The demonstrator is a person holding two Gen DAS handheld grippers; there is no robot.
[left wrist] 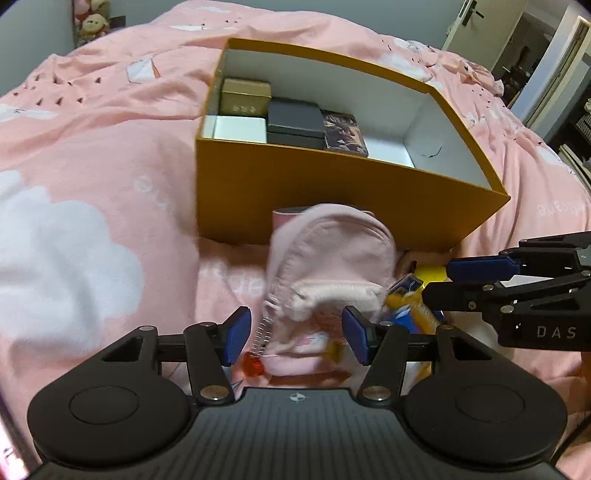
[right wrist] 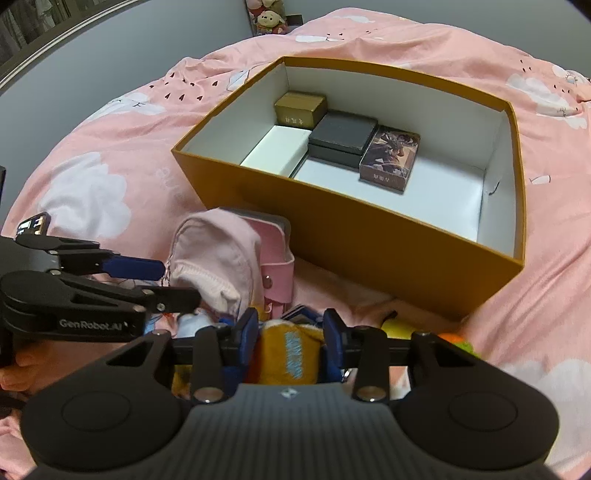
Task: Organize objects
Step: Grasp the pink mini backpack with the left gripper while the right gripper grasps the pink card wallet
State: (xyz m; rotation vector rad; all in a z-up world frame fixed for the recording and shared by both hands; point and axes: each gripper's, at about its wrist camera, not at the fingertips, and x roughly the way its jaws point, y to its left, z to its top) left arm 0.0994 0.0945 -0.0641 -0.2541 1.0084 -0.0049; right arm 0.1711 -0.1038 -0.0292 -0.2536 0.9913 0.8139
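An open orange box (left wrist: 332, 184) (right wrist: 369, 236) sits on the pink bed. Inside are a gold box (right wrist: 300, 107), a black box (right wrist: 341, 134), a card box (right wrist: 390, 157) and a white box (right wrist: 277, 149). A pale pink mini backpack (left wrist: 328, 258) (right wrist: 218, 258) lies in front of the box, against a pink case (right wrist: 275, 258). My left gripper (left wrist: 293, 332) (right wrist: 177, 284) is open around the backpack's lower end. My right gripper (right wrist: 290, 339) (left wrist: 439, 282) has its blue pads on both sides of a yellow plush item (right wrist: 288, 354).
A pink quilt with white clouds (left wrist: 92, 184) covers the bed. A small pile of items lies by the grippers, with a yellow thing (right wrist: 397, 328) and an orange-green thing (right wrist: 456, 341). A shelf with plush toys (right wrist: 267, 16) stands at the far wall.
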